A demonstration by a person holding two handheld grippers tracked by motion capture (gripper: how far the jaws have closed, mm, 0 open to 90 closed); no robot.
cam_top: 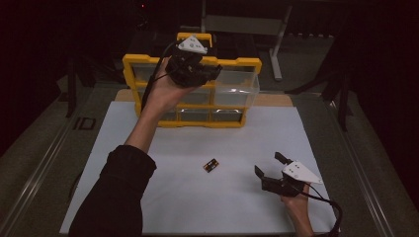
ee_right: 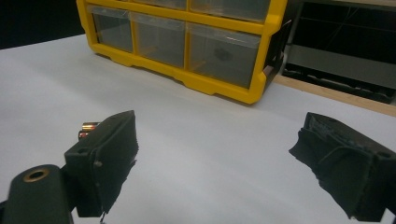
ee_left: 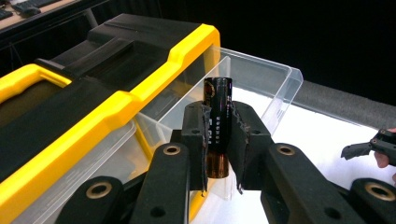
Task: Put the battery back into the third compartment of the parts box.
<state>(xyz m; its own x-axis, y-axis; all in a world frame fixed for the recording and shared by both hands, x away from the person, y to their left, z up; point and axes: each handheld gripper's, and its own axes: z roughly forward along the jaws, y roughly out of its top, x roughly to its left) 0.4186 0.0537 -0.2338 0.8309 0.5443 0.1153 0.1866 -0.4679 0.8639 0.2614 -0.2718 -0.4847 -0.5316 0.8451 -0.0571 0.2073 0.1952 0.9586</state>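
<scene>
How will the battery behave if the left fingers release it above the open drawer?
The battery looks rigid, smooth and round, so it would probably drop straight into the clear drawer and roll there. The left gripper holds it upright; the hard plastic may let it bounce.

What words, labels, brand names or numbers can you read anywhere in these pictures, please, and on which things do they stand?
None can be read.
Battery clamped in the left gripper: pale print runs down its black side, too blurred to read.
Batteries on the white mat: too small to show any print.
Yellow drawer cabinet: no label to be seen on its frame or clear drawer fronts.
Open right gripper: no markings.
</scene>
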